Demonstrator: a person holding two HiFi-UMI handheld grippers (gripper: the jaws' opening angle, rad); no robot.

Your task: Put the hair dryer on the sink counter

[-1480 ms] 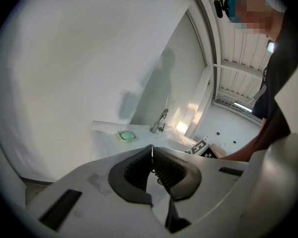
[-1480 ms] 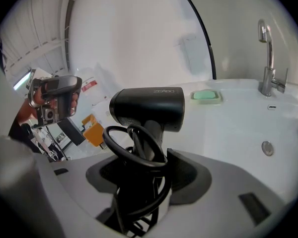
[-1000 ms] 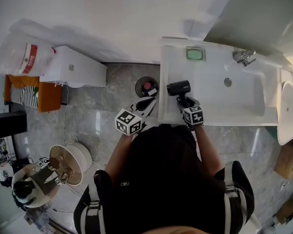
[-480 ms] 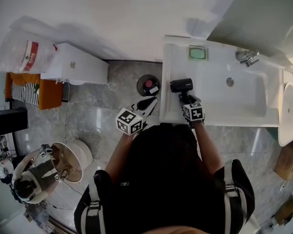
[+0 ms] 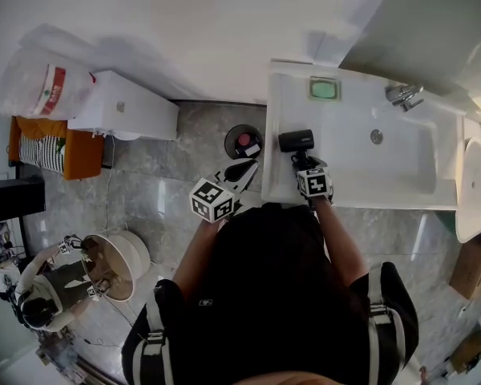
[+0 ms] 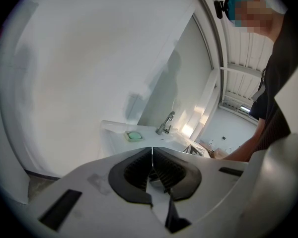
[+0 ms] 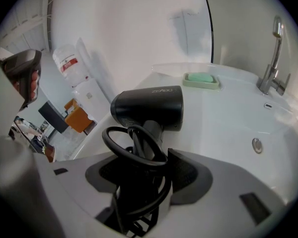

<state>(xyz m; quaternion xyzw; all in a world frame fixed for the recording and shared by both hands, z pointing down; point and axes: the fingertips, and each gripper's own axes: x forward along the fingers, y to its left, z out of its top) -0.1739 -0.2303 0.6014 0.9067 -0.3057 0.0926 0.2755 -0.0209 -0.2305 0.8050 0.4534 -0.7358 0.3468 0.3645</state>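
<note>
Right claw [image 5: 302,161] just eased wider, pads touching handle and cord of hair dryer [image 5: 295,140], unmoved on tabletop [image 5: 280,115]. Left claw [image 6: 152,161] clenched, empty.

Holds the white plastic left claw [image 5: 242,169] out ahead of the waist on a bent bare forearm, nose a little below level, dark ribbed jaws shut together on nothing. Reaches the white right claw [image 5: 303,160] forward and steeply down, jaws wide round the cord-wrapped handle of the black hair dryer [image 7: 149,108], pads against the cord. Has just been easing those jaws slightly further apart.
</note>
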